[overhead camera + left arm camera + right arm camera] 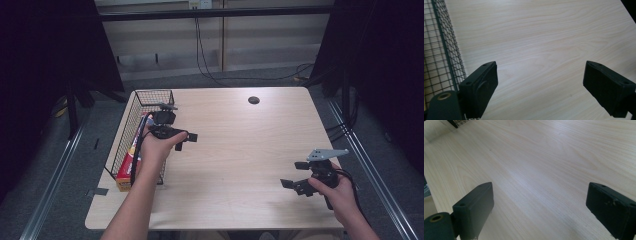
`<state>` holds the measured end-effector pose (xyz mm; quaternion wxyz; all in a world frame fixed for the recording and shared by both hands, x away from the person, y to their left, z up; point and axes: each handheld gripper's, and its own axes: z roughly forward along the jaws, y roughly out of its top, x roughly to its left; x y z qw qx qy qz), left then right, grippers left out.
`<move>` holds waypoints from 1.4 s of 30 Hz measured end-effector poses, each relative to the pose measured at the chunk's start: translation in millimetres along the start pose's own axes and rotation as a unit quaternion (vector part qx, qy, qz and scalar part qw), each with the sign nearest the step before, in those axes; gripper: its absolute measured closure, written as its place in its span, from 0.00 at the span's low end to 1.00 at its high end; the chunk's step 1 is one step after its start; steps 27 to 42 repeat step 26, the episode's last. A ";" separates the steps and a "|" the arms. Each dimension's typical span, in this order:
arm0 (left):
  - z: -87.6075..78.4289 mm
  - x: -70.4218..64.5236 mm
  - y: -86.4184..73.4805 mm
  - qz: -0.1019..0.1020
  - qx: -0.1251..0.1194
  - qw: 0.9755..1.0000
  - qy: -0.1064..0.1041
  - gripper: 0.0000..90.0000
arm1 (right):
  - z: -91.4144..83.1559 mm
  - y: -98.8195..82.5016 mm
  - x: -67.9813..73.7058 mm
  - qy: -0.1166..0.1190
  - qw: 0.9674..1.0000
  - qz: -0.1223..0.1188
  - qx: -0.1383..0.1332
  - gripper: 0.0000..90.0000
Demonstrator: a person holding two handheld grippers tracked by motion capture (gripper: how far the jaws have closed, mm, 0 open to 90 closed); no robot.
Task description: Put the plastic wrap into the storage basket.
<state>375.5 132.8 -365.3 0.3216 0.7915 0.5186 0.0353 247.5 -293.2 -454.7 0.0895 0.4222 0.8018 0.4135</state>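
A pale wood grain is shown on the table; black mesh forms the basket (a red-and-yellow box is inside).

A wire basket stands on the bench just left of the left claw, with a long box lying in it. The right claw hangs over the bench's near right part, well apart from the basket. A small round hole sits far behind both claws.

A black wire basket sits along the worktop's left edge. A long box (red and yellow) lies lengthwise inside.
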 end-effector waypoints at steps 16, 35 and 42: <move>17.2 -14.2 -10.2 0.020 0.002 1.000 -0.019 0.14 | -0.6 0.3 -0.5 -0.001 1.000 -0.002 -0.001 0.09; 26.2 -20.6 -20.4 0.036 -0.001 0.999 -0.022 0.12 | -0.3 0.1 -0.5 0.000 1.000 -0.003 -0.005 0.08; 26.2 -20.6 -20.4 0.036 -0.001 0.999 -0.022 0.12 | -0.3 0.1 -0.5 0.000 1.000 -0.003 -0.005 0.08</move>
